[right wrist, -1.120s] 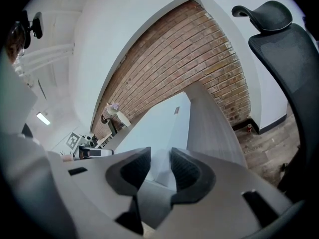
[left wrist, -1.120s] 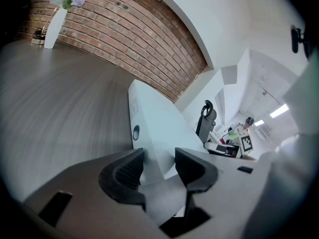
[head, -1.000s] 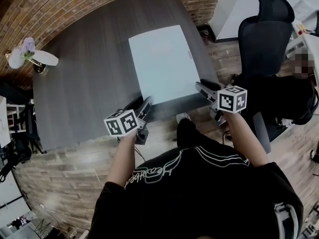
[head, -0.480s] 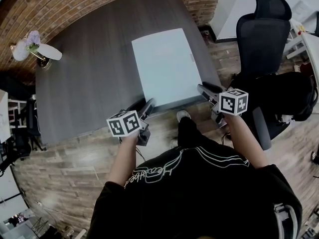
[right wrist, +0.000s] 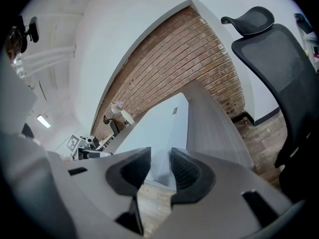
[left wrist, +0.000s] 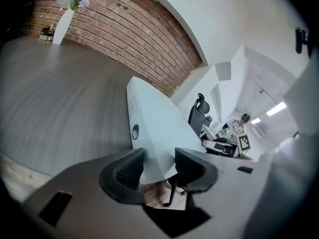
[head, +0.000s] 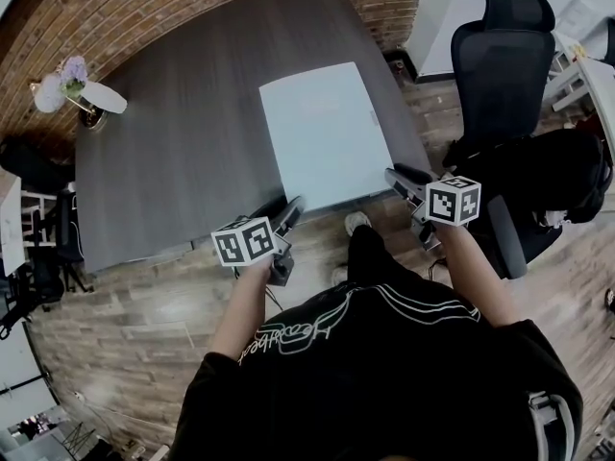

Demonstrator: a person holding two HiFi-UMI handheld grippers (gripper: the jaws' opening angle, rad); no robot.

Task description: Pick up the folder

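A pale blue folder (head: 322, 142) lies on the dark wooden table (head: 173, 161), its near edge at the table's front edge. My left gripper (head: 288, 209) is shut on the folder's near left corner, at the thick spine side with the round finger hole (left wrist: 135, 131). My right gripper (head: 396, 176) is shut on the near right corner. In the left gripper view the folder (left wrist: 149, 128) fills the gap between the pads of the left gripper (left wrist: 158, 166), and floor shows beneath the corner. In the right gripper view the folder (right wrist: 159, 128) likewise sits between the pads of the right gripper (right wrist: 160, 168).
A white vase with flowers (head: 67, 89) stands at the table's far left, by the brick wall. A black office chair (head: 500, 65) is beyond the table's right end, and a person in dark clothes (head: 567, 171) sits to its right. Wooden floor lies under my feet.
Both grippers have drawn back toward me with the folder in them. The folder has slid across the table toward its front edge.
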